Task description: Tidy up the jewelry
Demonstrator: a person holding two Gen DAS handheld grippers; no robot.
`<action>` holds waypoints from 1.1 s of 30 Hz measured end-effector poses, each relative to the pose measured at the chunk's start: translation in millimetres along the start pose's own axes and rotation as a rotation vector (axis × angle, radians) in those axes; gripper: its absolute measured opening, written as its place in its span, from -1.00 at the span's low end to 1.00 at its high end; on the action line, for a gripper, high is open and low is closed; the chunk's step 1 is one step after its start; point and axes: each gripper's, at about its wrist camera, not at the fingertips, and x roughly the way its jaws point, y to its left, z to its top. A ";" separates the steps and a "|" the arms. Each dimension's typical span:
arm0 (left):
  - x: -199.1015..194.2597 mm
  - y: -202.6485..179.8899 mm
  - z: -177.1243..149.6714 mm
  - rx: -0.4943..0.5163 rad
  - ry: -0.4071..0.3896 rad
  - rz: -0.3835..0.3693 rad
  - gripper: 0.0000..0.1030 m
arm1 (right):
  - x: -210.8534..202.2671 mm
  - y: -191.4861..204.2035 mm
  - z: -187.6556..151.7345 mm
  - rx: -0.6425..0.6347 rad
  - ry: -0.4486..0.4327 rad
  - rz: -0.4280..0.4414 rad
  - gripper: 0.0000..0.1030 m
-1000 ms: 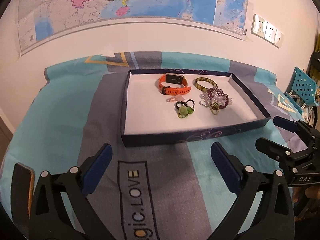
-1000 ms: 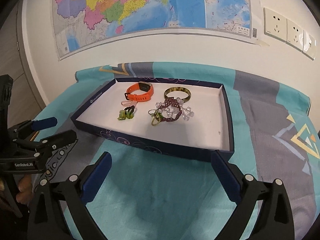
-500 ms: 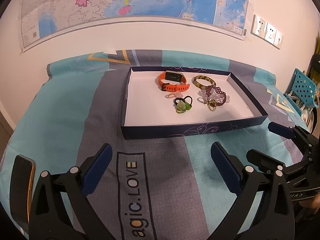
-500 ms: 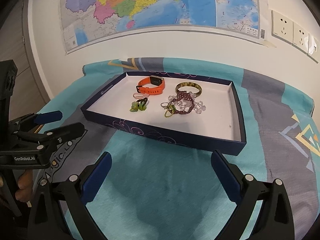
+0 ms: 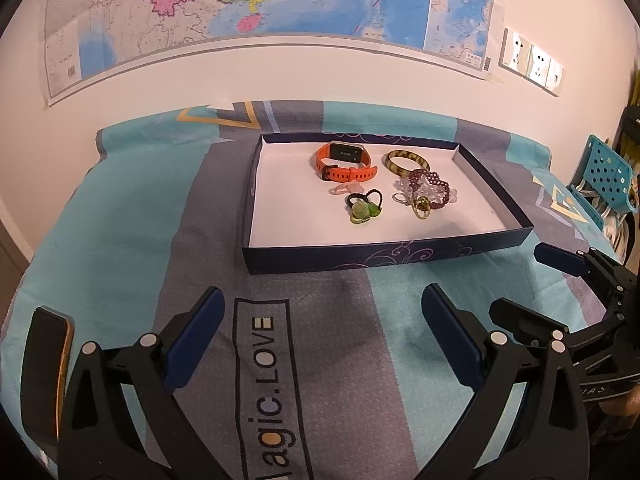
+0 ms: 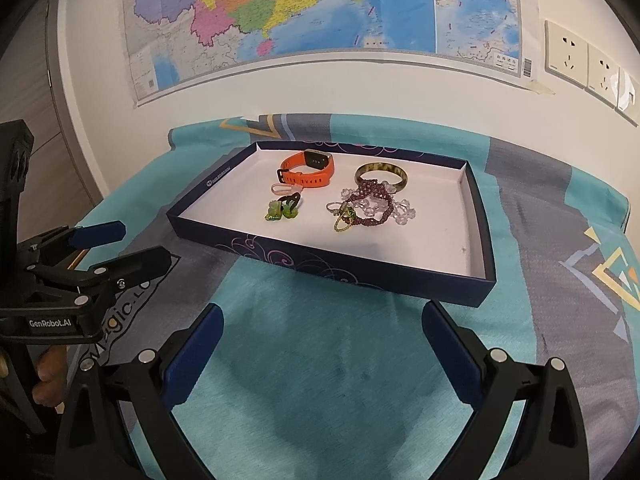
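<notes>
A dark blue shallow box (image 5: 360, 258) (image 6: 486, 248) with a white floor sits on the cloth-covered table. Inside lie an orange smartwatch (image 5: 344, 162) (image 6: 308, 170), a brown-green bangle (image 5: 406, 162) (image 6: 382, 174), a purple beaded bracelet (image 5: 428, 190) (image 6: 370, 204) with clear beads, green hair ties (image 5: 362, 210) (image 6: 282, 208) and a small pink ring (image 5: 344, 189). My left gripper (image 5: 322, 336) is open and empty, in front of the box. My right gripper (image 6: 322, 352) is open and empty, also in front of the box.
A phone (image 5: 46, 364) lies on the cloth at the front left. A teal and grey cloth (image 5: 120, 208) covers the table. A map (image 5: 240, 4) and wall sockets (image 6: 584, 60) are behind. A blue perforated chair (image 5: 608, 176) stands at the right.
Both grippers have drawn back from the box, which now looks smaller and farther. Both stay open and empty. The jewelry has not moved.
</notes>
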 end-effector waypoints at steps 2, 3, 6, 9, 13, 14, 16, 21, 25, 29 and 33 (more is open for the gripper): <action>-0.3 -0.3 -0.1 0.003 -0.001 0.004 0.89 | -0.5 0.1 -0.4 0.001 -0.001 -0.002 0.86; -0.4 -0.7 0.0 0.004 -0.001 0.005 0.89 | -0.8 0.2 -0.7 0.002 -0.001 -0.001 0.86; -0.5 -1.1 0.4 0.006 -0.002 0.003 0.89 | -0.7 -0.3 -0.2 0.003 -0.001 -0.001 0.86; 0.2 -1.0 0.2 0.005 0.003 0.005 0.89 | -0.7 -0.8 -0.6 0.008 0.002 0.000 0.86; 1.2 -0.7 0.3 -0.004 0.013 -0.012 0.89 | -0.6 -1.3 -1.1 0.011 0.003 0.000 0.86; 1.8 -0.4 0.5 -0.006 0.015 -0.014 0.89 | -0.3 -1.3 -1.4 0.012 0.004 0.001 0.86; 2.3 -0.4 0.6 -0.005 0.014 -0.013 0.89 | 0.9 -1.8 -1.6 0.013 0.008 0.003 0.86; 3.0 -0.3 0.1 -0.004 0.012 -0.017 0.89 | 1.8 -2.0 -1.2 0.014 0.010 0.003 0.86; 3.3 0.0 -0.2 -0.006 0.014 -0.017 0.89 | 2.8 -2.0 -1.3 0.017 0.014 0.003 0.86; 3.3 -0.8 -0.1 -0.006 0.016 -0.014 0.89 | 3.9 -2.0 -2.2 0.017 0.018 0.005 0.86; 3.7 -1.5 -0.4 -0.003 0.015 -0.011 0.89 | 4.3 -2.0 -2.7 0.018 0.020 0.006 0.86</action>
